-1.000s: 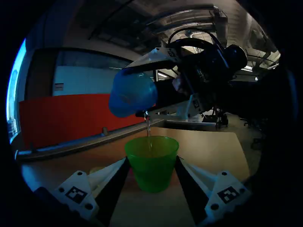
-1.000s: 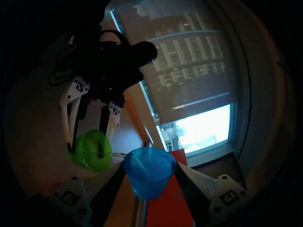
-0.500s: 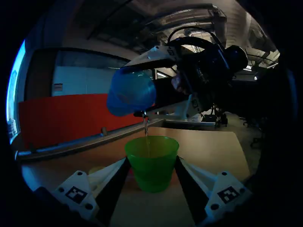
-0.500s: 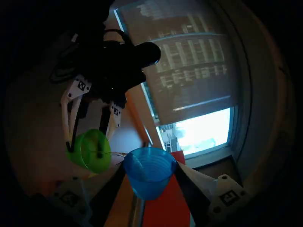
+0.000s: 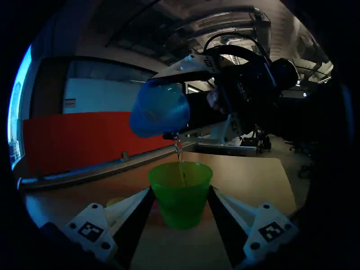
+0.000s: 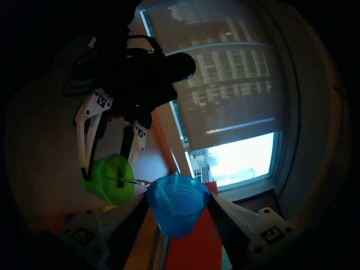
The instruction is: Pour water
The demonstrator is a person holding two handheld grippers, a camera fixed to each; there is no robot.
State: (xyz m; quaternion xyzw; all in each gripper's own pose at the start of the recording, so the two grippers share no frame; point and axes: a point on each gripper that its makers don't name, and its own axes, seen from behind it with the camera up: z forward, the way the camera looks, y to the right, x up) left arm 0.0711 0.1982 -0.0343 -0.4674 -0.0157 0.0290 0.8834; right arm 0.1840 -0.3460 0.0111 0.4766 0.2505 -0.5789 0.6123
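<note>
— Over the bench [image 5: 252, 175], our left hand-held gripper [image 5: 181, 193] clamps the green cup [image 5: 180, 207] upright.
— Our right hand-held gripper [image 6: 177, 201] grips the blue cup [image 6: 177, 216], tipped above it. We should tilt gently, so the thin stream [image 5: 180, 157] lands mid-cup.

There are two cups: one translucent green plastic cup [image 5: 181, 198] near, and one translucent blue plastic cup [image 5: 159, 110] above and beyond it. There are two white two-finger grippers, one per cup: the left gripper [image 5: 181, 192] has its jaws on the green one, the right gripper [image 6: 177, 204] on the blue one. One thin stream of water [image 5: 179, 153] runs between the cups. There is one pale wooden table [image 5: 252, 175], one long red wall panel [image 5: 81, 139] at the far left, and one bright window [image 6: 238, 157].
</note>
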